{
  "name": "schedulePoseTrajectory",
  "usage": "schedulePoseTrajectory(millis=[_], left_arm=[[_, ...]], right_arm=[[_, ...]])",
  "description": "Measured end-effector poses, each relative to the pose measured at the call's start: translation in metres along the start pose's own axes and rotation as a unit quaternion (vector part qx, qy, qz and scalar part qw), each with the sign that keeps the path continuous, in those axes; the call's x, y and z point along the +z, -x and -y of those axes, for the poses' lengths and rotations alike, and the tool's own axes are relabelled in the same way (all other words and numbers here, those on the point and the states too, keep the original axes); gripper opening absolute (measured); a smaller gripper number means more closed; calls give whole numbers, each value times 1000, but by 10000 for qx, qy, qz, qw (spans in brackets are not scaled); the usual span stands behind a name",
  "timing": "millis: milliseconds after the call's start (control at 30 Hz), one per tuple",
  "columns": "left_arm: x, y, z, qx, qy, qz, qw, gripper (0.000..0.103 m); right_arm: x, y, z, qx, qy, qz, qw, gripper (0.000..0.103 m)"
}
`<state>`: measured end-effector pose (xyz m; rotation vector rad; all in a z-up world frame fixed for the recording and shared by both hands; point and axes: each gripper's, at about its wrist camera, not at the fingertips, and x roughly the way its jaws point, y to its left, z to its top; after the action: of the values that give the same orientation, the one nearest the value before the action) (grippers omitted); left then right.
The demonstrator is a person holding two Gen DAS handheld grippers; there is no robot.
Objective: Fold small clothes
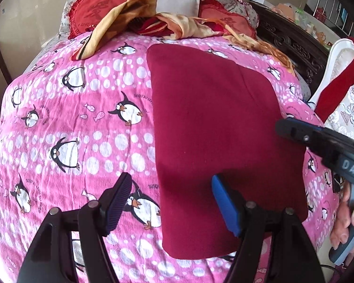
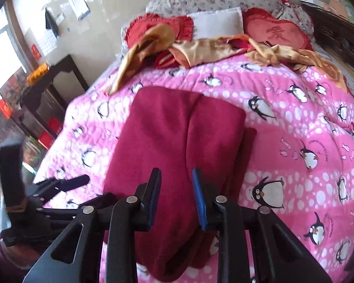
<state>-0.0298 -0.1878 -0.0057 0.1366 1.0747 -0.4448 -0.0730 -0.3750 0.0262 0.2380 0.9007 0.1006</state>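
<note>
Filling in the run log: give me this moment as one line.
garment: folded maroon cloth flat on penguin blanket | left hand-held gripper: open, empty | right hand-held gripper: open, empty, above cloth

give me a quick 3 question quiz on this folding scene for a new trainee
1. True or false: the dark red garment lies folded flat on the penguin quilt.
2. Which gripper has the wider gap between its jaws? A) left gripper B) right gripper
3. What lies crumpled at the far end of the quilt, in front of the red pillows?

Key
1. True.
2. A. The left stands wide open above the garment's edge; the right's jaws are narrow, and no cloth shows between them.
3. An orange and gold cloth.
</note>
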Motion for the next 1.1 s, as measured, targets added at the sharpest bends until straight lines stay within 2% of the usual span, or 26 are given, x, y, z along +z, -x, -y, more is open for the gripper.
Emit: schedulePoseTrajectory(millis=[100, 167, 233, 367, 533, 767, 867, 933, 1100], left_arm=[[0, -10, 2, -25, -14, -64, 10000, 78], [0, -16, 4, -23, -46, -77, 10000, 80], [0, -19, 5, -14, -70, -83, 9999, 82], [0, -20, 6, 22, -67, -74, 9999, 85], [-2, -15, 4, 80, -69, -18, 9999, 85], [-7, -9, 5, 127, -94, -7, 9999, 85], [-9, -9, 7, 156, -105, -30, 9998, 85], [-10, -8, 9, 179, -120, -42, 9998, 85], [-12, -4, 11, 236, -162, -38, 9996, 85]], right_arm=[[-5, -24, 14, -261, -174, -179, 9993, 11], [-9, -39, 28, -126, -445, -265, 9986, 11], [-13, -45, 37, 17, -623, -143, 9980, 11], [-14, -43, 30, -103, -430, -126, 9989, 11], [-11, -24, 24, -79, -555, -203, 9982, 12], [-27, 5, 3, -275, -166, -113, 9994, 12], [-37, -2, 7, -499, -172, -274, 9982, 12], [-47, -16, 16, -419, -346, -477, 9974, 12], [-50, -10, 18, -377, -396, -366, 9978, 12]])
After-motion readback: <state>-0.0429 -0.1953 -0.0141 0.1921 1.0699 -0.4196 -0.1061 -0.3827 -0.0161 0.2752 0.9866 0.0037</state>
